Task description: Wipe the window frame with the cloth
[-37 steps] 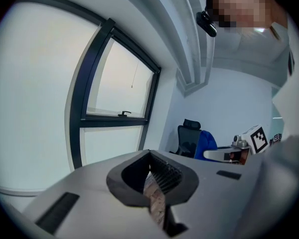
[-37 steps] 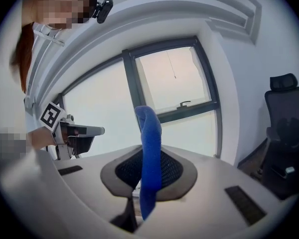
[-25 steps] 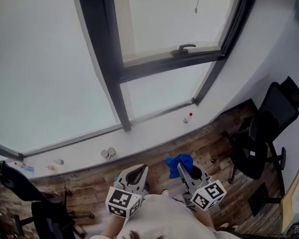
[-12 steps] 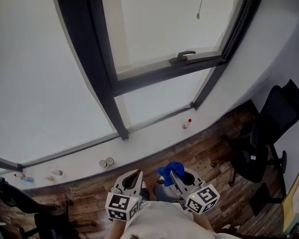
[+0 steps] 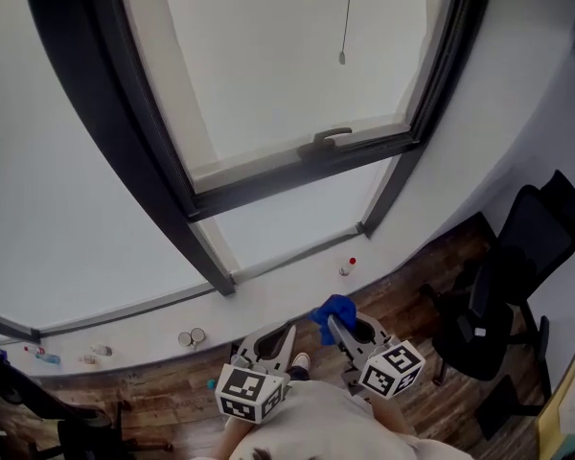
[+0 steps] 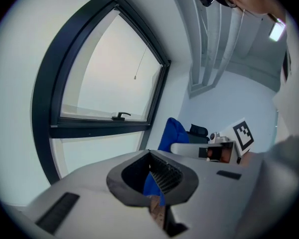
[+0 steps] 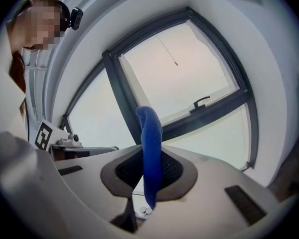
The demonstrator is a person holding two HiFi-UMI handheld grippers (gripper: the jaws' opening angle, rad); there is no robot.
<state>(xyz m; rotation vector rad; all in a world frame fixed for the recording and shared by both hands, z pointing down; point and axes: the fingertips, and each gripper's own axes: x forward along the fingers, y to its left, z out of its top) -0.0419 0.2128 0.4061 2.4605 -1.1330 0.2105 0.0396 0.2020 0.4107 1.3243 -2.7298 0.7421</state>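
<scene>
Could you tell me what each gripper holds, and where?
Right gripper pinches the blue cloth mid-fold, an end sticking above its jaws; left gripper holds nothing.

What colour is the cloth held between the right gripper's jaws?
Blue. The cloth shows best in the right gripper view.

Open air all the way up to the dark window frame (image 5: 144, 151). Only the handle (image 5: 326, 139) juts off the lower sash bar, and a pull cord (image 5: 345, 27) hangs before the glass. Sill (image 5: 268, 298) mostly bare: small bottle (image 5: 346, 266) at right, two small round items (image 5: 191, 337) at left. Office chair (image 5: 498, 295) crowds the right side.
</scene>
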